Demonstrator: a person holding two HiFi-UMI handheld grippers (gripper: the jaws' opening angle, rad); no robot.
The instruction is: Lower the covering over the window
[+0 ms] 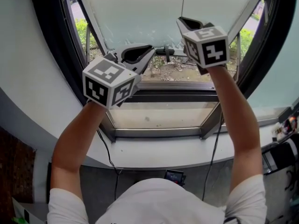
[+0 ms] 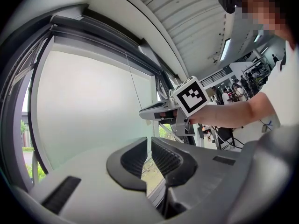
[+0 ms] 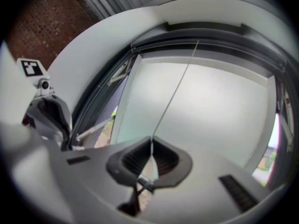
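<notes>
A pale translucent roller blind (image 1: 140, 13) covers the upper part of the window, and its thin pull cord (image 1: 183, 1) hangs in front of it. My right gripper (image 1: 185, 22) is raised at the cord; in the right gripper view the cord (image 3: 177, 90) runs straight down into the closed jaws of that gripper (image 3: 151, 143), which is shut on it. My left gripper (image 1: 152, 50) is lower and to the left, near the blind's bottom edge. Its jaws (image 2: 150, 143) are shut with nothing between them. The blind (image 2: 93, 106) fills the window ahead of it.
Below the blind an open window sash (image 1: 159, 125) tilts outward over bare ground. A white curved sill (image 1: 159, 153) runs along the front, with a black cable (image 1: 110, 157) hanging under it. Dark window frames (image 1: 56, 41) stand at both sides. Small items (image 1: 286, 125) lie at the sill's right end.
</notes>
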